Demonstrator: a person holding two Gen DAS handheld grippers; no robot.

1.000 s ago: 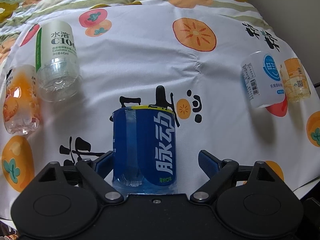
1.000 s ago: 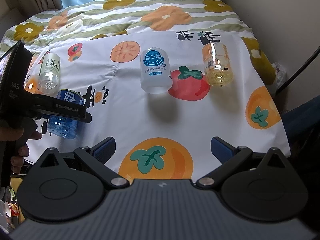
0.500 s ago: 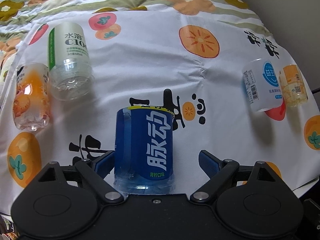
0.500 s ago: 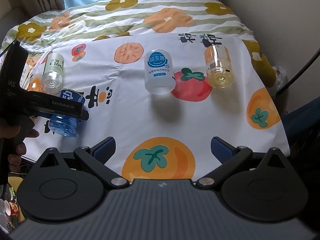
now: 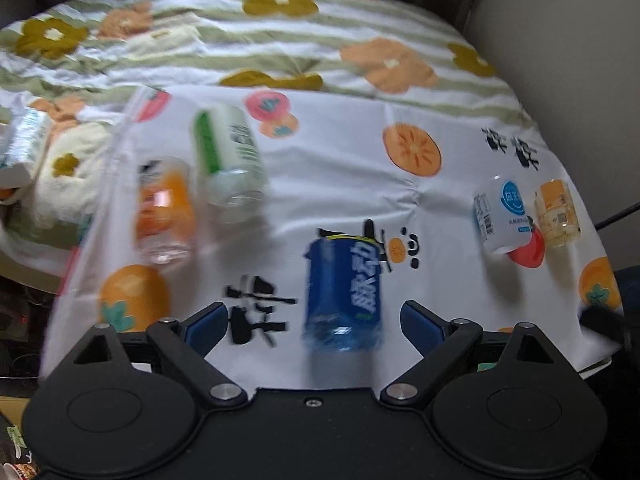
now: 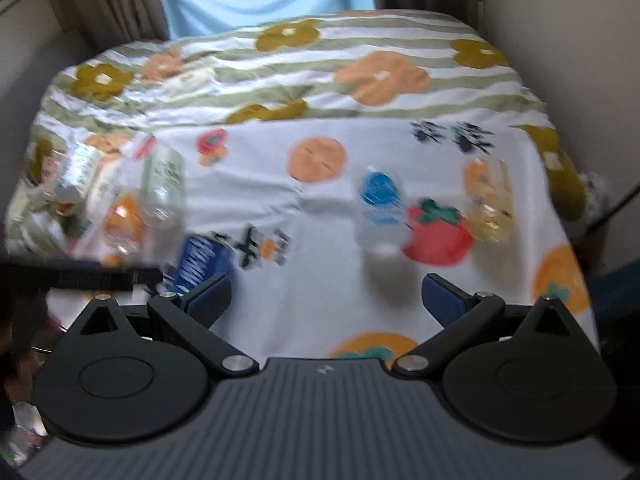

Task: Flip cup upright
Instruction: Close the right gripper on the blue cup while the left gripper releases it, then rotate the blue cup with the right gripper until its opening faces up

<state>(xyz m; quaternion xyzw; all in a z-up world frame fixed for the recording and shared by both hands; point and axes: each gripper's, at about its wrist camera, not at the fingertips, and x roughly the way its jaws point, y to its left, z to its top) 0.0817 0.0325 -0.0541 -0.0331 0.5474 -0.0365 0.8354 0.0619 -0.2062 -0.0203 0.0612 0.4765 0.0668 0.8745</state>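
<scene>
A blue cup point(image 5: 343, 293) cut from a bottle, with white lettering, stands on the fruit-print cloth point(image 5: 340, 160) with its closed base up. It sits just ahead of my open left gripper point(image 5: 316, 322), between the fingers but not touched. In the right wrist view the blue cup point(image 6: 202, 258) is at the left, partly behind my left fingertip. My right gripper point(image 6: 326, 298) is open and empty above the cloth's near edge. Both views are blurred by motion.
Other bottle-cups stand on the cloth: a green-labelled clear one point(image 5: 228, 164), an orange one point(image 5: 164, 208), a white one with a blue label point(image 5: 502, 212) and a yellow one point(image 5: 558, 212). A wall point(image 5: 580, 60) runs along the right. The left gripper's body point(image 6: 80, 276) shows at the left.
Both grippers have pulled back and up, so more of the bed shows. The blue cup now lies farther ahead of my left gripper. It stays in place on the cloth.
</scene>
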